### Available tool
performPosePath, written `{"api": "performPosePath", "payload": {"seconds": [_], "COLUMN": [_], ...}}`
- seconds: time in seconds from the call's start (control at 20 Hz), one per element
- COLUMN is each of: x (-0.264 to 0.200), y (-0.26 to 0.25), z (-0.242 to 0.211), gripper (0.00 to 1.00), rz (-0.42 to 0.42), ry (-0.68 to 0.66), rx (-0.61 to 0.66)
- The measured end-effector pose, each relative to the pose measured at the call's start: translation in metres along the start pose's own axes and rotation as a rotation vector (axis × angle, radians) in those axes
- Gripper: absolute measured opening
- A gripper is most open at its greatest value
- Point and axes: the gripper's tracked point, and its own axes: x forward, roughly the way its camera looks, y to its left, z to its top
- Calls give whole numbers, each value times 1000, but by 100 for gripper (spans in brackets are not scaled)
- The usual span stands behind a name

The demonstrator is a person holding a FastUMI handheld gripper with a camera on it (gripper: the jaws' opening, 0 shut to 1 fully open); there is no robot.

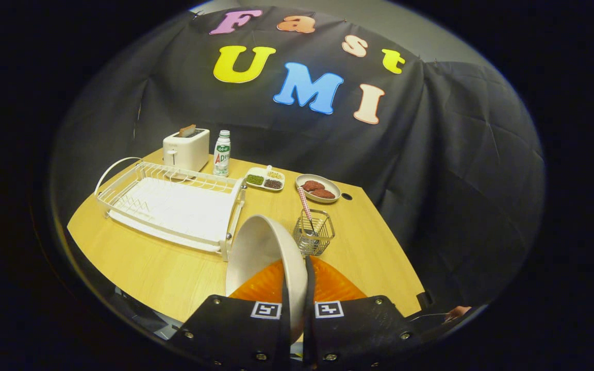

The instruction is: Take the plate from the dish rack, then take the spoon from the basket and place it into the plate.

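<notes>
My gripper is shut on the rim of a white plate, which stands on edge between the fingers, lifted above the wooden table. The white dish rack lies just left of the plate, with nothing standing in it. Right of the plate and just ahead of the fingers stands a small wire basket. A spoon with a pink checked handle leans upright in it.
A white toaster and a bottle stand behind the rack. A divided dish of grains and an oval dish with brown patties lie at the back. The table's edge runs close on the right.
</notes>
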Motion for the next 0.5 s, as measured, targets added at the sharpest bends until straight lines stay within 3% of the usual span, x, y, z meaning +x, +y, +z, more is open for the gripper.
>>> {"api": "performPosePath", "payload": {"seconds": [0.5], "x": [22], "y": [33], "z": [-45], "gripper": [10], "rz": [163], "ry": [83], "rx": [176]}}
